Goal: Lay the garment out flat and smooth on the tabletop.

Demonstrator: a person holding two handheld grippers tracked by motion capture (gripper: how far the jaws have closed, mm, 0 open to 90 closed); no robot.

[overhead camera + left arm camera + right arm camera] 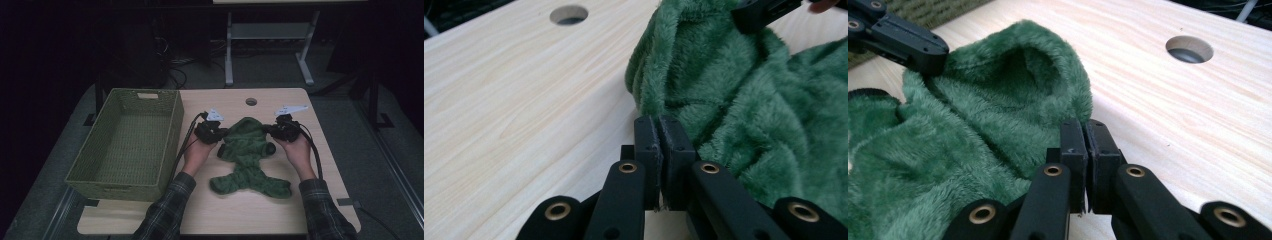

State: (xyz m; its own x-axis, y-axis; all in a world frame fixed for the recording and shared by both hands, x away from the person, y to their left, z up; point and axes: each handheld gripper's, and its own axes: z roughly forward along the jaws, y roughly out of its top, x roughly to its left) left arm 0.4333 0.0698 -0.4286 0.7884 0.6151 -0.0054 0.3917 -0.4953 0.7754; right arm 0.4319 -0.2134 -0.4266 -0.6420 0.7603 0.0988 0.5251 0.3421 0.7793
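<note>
Surface (305, 210): pale wood, bare along near edge and right edge. Green woven basket (127, 145) on left edge. Green fleece garment (248, 155) lies centre. Left gripper (218, 137) and right gripper (271, 131): jaws closed at garment's edges; pinch unclear. No writing legible.

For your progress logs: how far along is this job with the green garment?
Done: both claws, left and right, sit shut at opposite edges of the garment's top; whether fleece is pinched is unclear. In hand: taking hold. Left: it lies flat on the table, and the basket holds nothing, probably its destination.
</note>
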